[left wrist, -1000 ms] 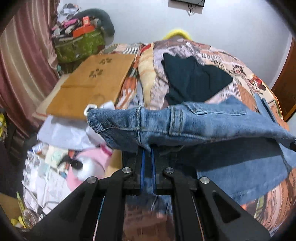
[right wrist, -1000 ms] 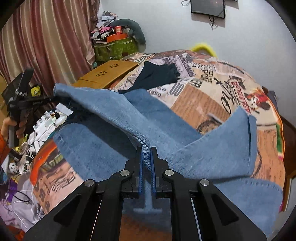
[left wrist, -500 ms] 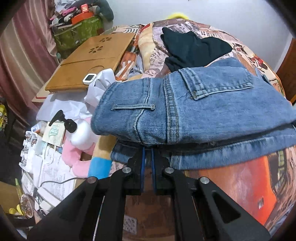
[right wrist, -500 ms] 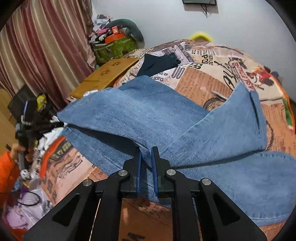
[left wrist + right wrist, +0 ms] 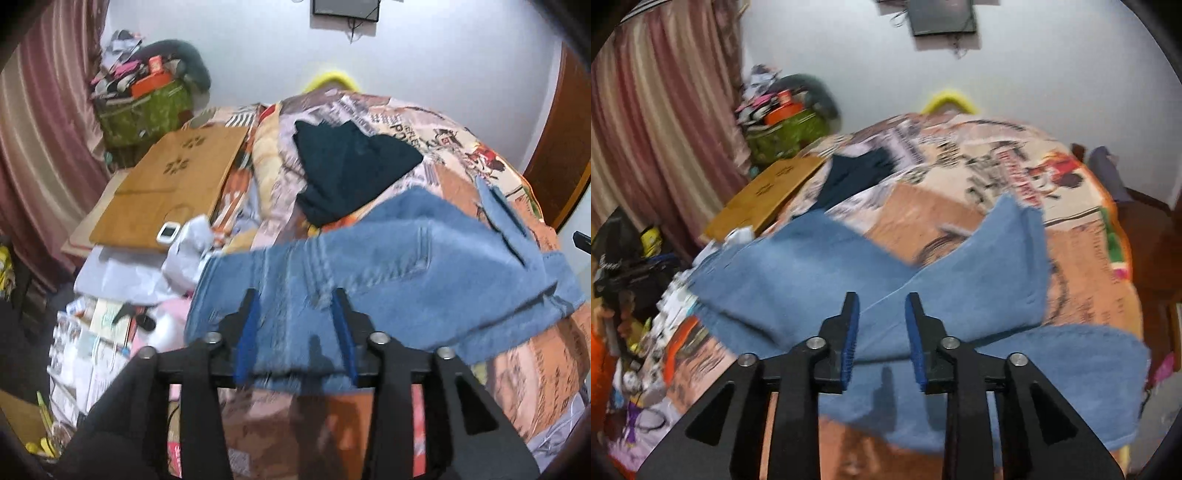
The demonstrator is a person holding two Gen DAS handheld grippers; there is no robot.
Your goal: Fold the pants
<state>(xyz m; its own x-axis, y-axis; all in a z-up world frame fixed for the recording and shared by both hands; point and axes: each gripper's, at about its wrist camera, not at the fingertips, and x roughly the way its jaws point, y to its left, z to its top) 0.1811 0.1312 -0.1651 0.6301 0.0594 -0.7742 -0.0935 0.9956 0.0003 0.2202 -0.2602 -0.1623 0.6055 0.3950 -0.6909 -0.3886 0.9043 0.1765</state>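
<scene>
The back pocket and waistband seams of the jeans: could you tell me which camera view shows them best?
The left wrist view. There the jeans lie with the waistband end toward the camera, pocket stitching visible beyond the open left gripper, though blurred. The right wrist view shows only plain folded leg fabric past the open right gripper, with no pocket in sight.

We see the pants (image 5: 388, 280) lying folded across the near part of the bed (image 5: 454, 155), just ahead of the left gripper (image 5: 295, 325) and right gripper (image 5: 882, 332). Behind them lies a dark garment (image 5: 351, 173); a wooden board (image 5: 170, 188) sits left of the bed.
</scene>
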